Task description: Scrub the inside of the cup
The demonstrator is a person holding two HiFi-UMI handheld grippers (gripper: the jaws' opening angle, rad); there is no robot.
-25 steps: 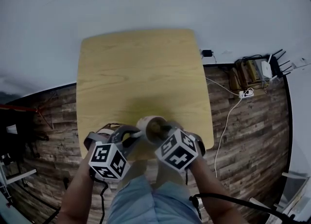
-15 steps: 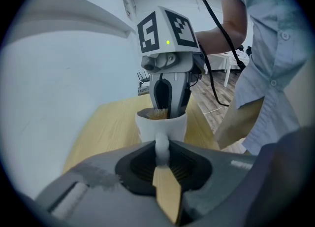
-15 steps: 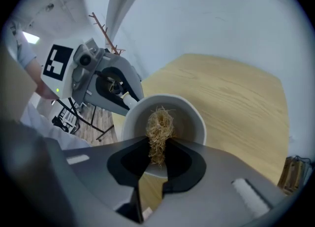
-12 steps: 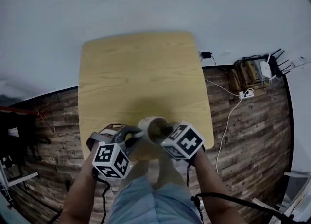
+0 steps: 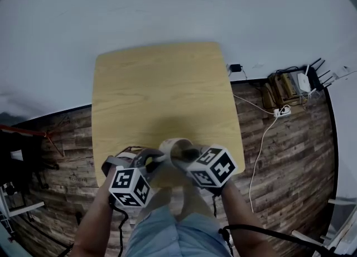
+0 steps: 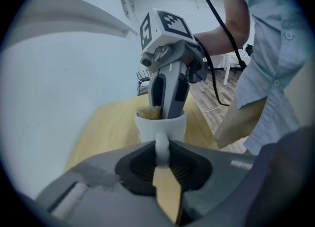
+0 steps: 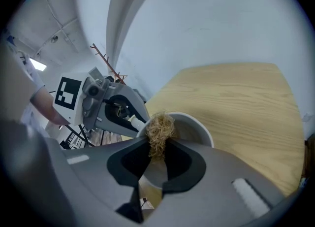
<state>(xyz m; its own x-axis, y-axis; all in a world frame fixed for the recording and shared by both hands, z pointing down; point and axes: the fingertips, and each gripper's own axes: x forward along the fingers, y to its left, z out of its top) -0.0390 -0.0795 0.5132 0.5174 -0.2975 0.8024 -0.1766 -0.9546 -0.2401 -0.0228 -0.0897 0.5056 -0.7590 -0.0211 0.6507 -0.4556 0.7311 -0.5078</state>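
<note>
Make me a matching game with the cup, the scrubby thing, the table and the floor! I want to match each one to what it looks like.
Things:
1. cup
2. scrubber
3. table
4. floor

Looks:
A. dark wooden planks
B. white, with a handle
C. pale yellow wood
D. tan, scruffy fibres

Pairs: 1-B, 2-D, 3-C, 4-A
</note>
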